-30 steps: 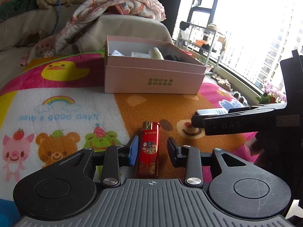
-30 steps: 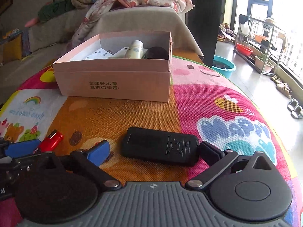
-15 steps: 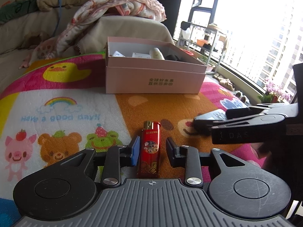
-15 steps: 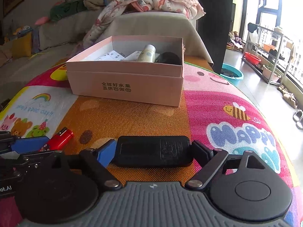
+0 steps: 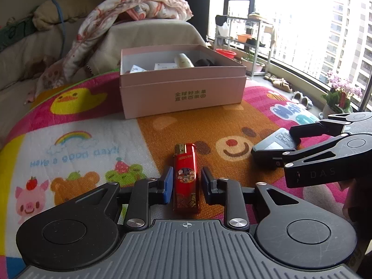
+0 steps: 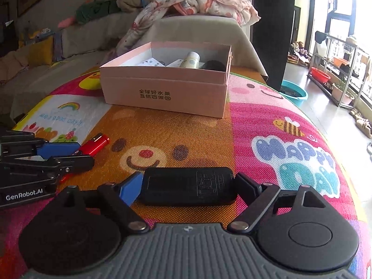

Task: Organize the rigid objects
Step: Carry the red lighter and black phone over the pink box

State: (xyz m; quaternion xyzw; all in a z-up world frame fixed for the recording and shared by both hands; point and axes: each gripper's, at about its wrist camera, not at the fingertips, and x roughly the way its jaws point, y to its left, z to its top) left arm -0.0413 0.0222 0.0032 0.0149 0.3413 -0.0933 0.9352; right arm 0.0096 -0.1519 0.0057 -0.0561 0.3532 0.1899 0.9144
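Note:
A red lighter [image 5: 186, 176] lies lengthwise on the colourful play mat, and my left gripper [image 5: 186, 182] is shut on its lower half, a pad against each side. From the right wrist view the lighter's [image 6: 96, 144] metal end sticks out past the left gripper [image 6: 76, 155]. My right gripper [image 6: 188, 186] is shut on a flat black device [image 6: 186, 186], pads pressed on its two short ends. In the left wrist view that device [image 5: 272, 145] sits tilted in the right gripper [image 5: 290, 144]. An open pink box [image 5: 183, 95] stands further back on the mat.
The pink box [image 6: 162, 93] holds a cream bottle [image 6: 190, 60], a dark round object and white cards. Behind it is a sofa draped with a blanket [image 5: 139, 7]. A teal basin [image 6: 294, 91], a metal rack and a potted plant [image 5: 341, 93] stand on the floor to the right.
The left jaws have narrowed onto the lighter. The right jaws have closed from wide apart onto the black device, which has turned square between them. The box now looks farther away in the right view.

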